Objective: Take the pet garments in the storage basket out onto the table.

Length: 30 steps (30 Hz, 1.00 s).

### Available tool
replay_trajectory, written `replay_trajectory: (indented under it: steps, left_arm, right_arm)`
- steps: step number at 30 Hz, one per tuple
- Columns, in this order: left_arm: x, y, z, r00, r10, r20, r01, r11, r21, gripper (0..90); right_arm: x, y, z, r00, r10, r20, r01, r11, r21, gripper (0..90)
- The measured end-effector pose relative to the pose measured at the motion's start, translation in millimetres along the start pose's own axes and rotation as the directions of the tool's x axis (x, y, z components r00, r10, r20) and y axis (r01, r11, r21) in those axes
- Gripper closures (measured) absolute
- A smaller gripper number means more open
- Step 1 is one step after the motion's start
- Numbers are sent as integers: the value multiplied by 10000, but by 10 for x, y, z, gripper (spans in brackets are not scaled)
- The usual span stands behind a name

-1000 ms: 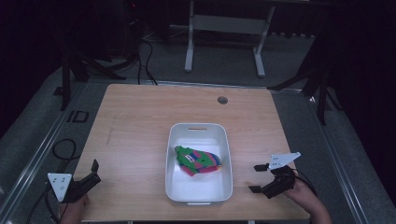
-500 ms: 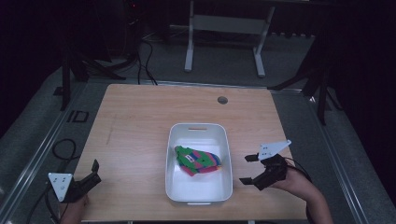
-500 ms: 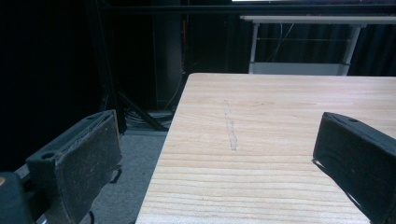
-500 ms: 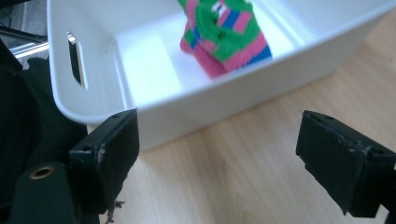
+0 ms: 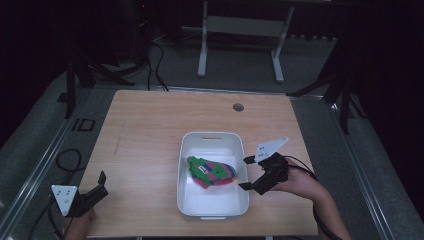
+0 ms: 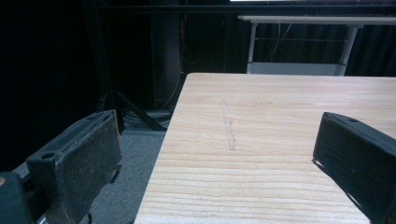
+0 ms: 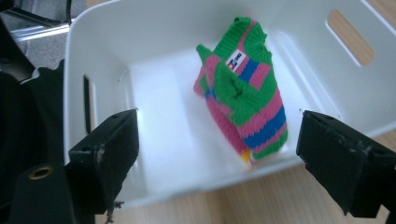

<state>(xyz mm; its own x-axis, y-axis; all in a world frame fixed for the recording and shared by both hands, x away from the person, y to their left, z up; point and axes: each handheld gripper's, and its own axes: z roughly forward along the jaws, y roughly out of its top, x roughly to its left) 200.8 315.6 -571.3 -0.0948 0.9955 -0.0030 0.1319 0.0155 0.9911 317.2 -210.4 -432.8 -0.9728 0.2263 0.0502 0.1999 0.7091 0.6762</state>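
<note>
High view, read from left to right, places the left gripper (image 5: 92, 192) at the near left corner of the table (image 5: 150, 125), its jaws spread wide and nothing between them; compared with the pictures of a second and half a second ago, it is not seen to have shifted. In the left gripper view its jaws are shown far apart over bare wood at the table's left edge, pointing away from the work.

At the middle stands the white tub (image 5: 212, 137), and inside it lies the striped sock (image 5: 212, 172), a folded bundle in green, pink and blue resting on the tub's floor towards the right wall.

On the right the change is found: the right gripper (image 5: 250, 174) has been brought inward from the table's right side, and its jaws are now held just beside the tub's right rim, one tip at the rim itself. In the right gripper view the jaws are spread wide, empty, and the sock (image 7: 245, 100) is framed between them, beyond the tub's (image 7: 93, 42) near wall.

A reach for the sock is judged to be under way; no grasp is made yet.
</note>
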Motion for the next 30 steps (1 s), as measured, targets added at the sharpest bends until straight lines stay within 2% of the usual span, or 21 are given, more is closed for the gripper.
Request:
replay_trajectory:
  steps: [8, 15, 22, 30]
  left_arm:
    - [-3, 0, -1, 10000, 84, 26, -84, 10000, -11, 14]
    - [-2, 0, 0, 10000, 69, 35, -69, 10000, 5, 14]
    - [-6, 1, 1, 9999, 125, 73, -125, 9999, 25, 14]
    - [-10, -1, -4, 9998, 176, 84, -175, 9998, -32, 14]
  right_arm:
    - [28, 253, 331, 9981, -474, -385, 501, 9961, 723, 129]
    - [28, 400, 566, 9972, -579, -480, 629, 9918, 1111, 127]
    - [23, 524, 829, 9931, -883, -771, 1007, 9793, 1755, 130]
    - [-31, 645, 1099, 9901, -967, -1021, 1181, 9658, 2309, 135]
